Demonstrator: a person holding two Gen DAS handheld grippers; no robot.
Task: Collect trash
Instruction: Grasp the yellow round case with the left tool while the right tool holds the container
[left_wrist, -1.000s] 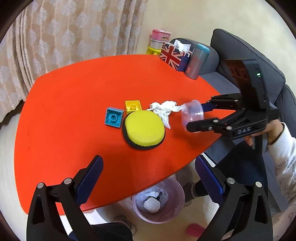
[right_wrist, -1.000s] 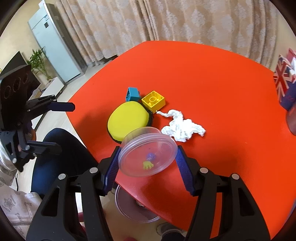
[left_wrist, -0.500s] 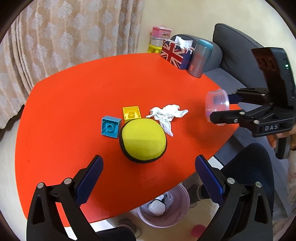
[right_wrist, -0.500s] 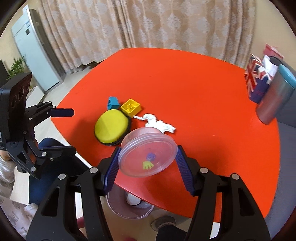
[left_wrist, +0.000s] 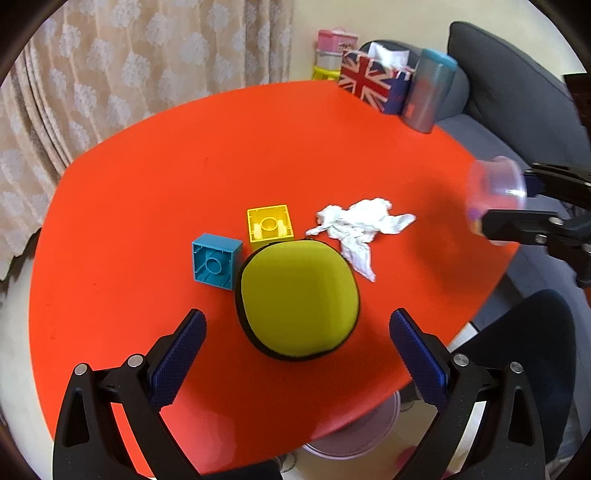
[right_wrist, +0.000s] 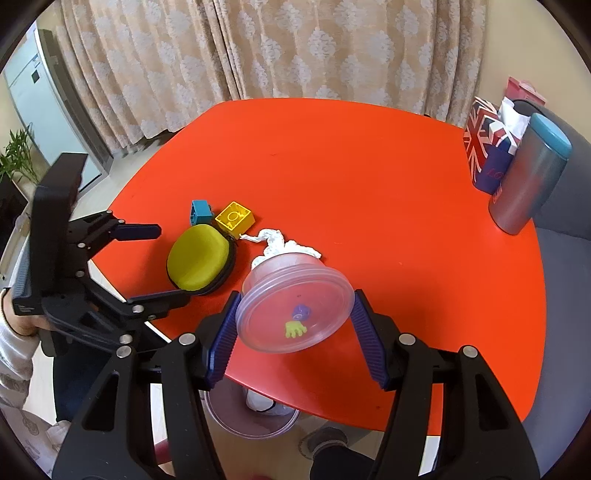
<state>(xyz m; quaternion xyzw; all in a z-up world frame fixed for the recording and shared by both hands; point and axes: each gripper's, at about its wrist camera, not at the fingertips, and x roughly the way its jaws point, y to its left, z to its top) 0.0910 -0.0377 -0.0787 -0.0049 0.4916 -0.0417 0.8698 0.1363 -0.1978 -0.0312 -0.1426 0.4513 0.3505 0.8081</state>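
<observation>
Although the crumpled white tissue (left_wrist: 364, 229) still lies on the red table (left_wrist: 147, 184), just beside the yellow zip case (left_wrist: 299, 299), both grippers have shifted over the last second. The right gripper (right_wrist: 295, 325), its pads clenched on a clear plastic cup (right_wrist: 295, 310) with a small purple and green toy inside, has drawn back from above the case toward the table's near edge and tilted up, so the Union Jack tissue box (right_wrist: 484, 147) and the grey tumbler (right_wrist: 528, 184) now show. The left gripper (left_wrist: 297, 354), jaws spread wide and empty, has come forward and down over the case, with the blue block (left_wrist: 216, 264) and yellow block (left_wrist: 269, 225) beyond. The clear bin (right_wrist: 251, 417) waits under the table edge. Judging by this, the left gripper is lining up on the tissue, the only evident trash left.
</observation>
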